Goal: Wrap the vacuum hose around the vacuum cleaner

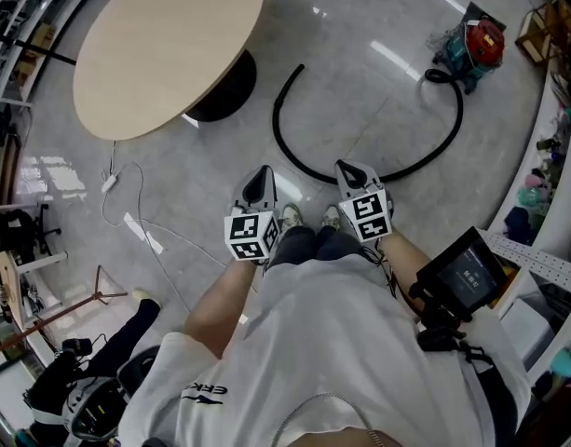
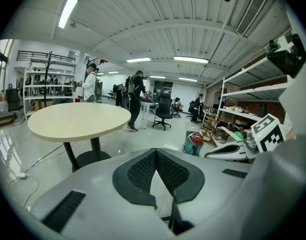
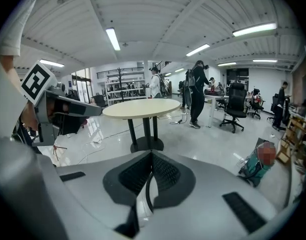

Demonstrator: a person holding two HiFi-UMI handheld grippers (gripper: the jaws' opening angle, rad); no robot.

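The teal and red vacuum cleaner [image 1: 473,49] stands on the floor at the far right. Its black hose [image 1: 283,147] lies in a wide open arc on the floor, from the cleaner round to a free end near the table's foot. Both grippers are held side by side at waist height, above the near bend of the hose and apart from it. My left gripper [image 1: 259,186] and my right gripper [image 1: 352,177] are shut with nothing in them. The left gripper view shows shut jaws [image 2: 155,151] and the cleaner [image 2: 194,143] beyond them. In the right gripper view the jaws [image 3: 152,154] are shut too, with the cleaner [image 3: 260,164] at right.
A round beige table [image 1: 164,40] on a black foot stands at the far left. A white cable with a power strip [image 1: 113,182] trails over the floor at left. Shelving [image 1: 546,203] lines the right side. People and office chairs [image 2: 164,111] are further back.
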